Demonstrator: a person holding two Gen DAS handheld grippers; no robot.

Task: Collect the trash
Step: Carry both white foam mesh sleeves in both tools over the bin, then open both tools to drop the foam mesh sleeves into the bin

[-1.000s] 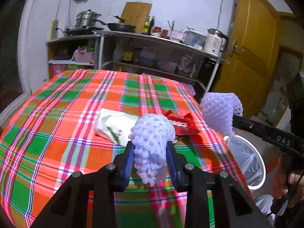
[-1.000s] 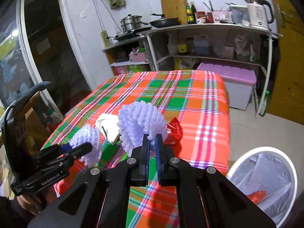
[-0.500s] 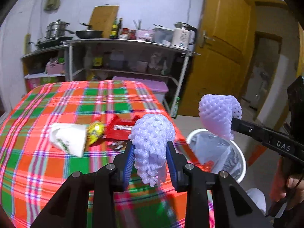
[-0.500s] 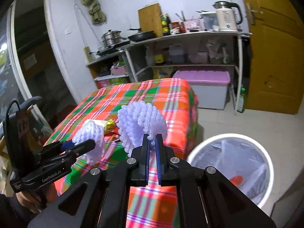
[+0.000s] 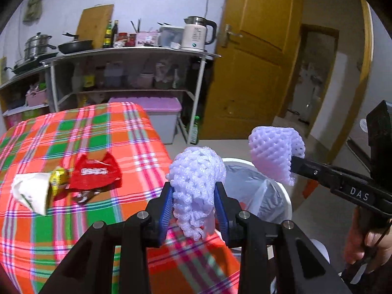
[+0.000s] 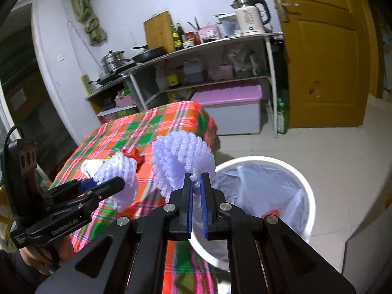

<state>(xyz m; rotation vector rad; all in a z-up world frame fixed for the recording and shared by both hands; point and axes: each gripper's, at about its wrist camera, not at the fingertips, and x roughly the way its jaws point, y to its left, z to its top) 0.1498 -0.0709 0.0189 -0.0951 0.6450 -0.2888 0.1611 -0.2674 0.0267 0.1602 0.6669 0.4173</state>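
Both grippers, left (image 5: 194, 207) and right (image 6: 196, 205), pinch foam nets (image 5: 198, 183) (image 6: 181, 156) beside the bin (image 6: 303, 188) (light foam could drift outside if released short).

We see right gripper (image 6: 196, 186) clamped on crumpled lilac foam fruit net (image 6: 181, 161), held above rim of white round plastic-lined bin (image 6: 303, 191). Left gripper (image 6: 103, 188) pinches second lilac foam net (image 6: 120, 171) over orange-green plaid tablecloth (image 6: 147, 132). Red wrapper (image 6: 133, 155) lies on cloth; orange scrap (image 6: 272, 213) inside bin.
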